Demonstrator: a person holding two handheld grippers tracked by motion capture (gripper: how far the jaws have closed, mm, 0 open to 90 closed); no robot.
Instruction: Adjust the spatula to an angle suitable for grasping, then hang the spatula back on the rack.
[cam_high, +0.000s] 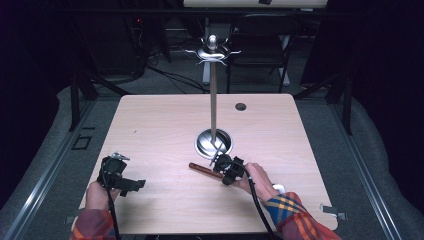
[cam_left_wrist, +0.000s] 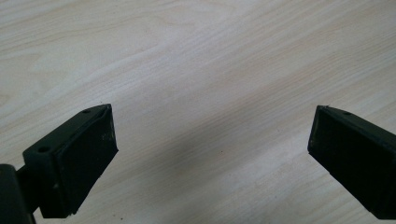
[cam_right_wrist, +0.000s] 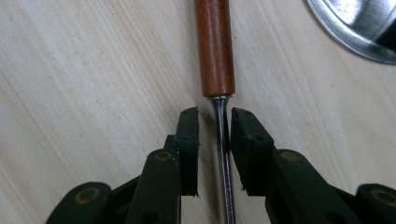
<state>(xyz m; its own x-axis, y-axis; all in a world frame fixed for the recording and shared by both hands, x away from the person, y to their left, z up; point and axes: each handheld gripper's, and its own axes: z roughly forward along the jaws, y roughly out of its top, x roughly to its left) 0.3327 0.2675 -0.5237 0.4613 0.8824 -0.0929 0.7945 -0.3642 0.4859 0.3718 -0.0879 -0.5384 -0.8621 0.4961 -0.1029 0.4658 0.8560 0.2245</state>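
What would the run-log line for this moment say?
right gripper: astride utensil's metal shank, pads not quite pressing | utensil: flat on table beside stand base | left gripper: open, empty

left gripper (cam_left_wrist: 210, 140) fingers spread wide; right gripper (cam_right_wrist: 215, 135) fingers nearly closed.

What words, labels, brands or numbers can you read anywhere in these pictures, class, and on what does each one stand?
None: no readable text stands on the light wooden table, the brown wooden-handled metal tool, the silver metal stand with round base or the black hand-held gripper jaws.
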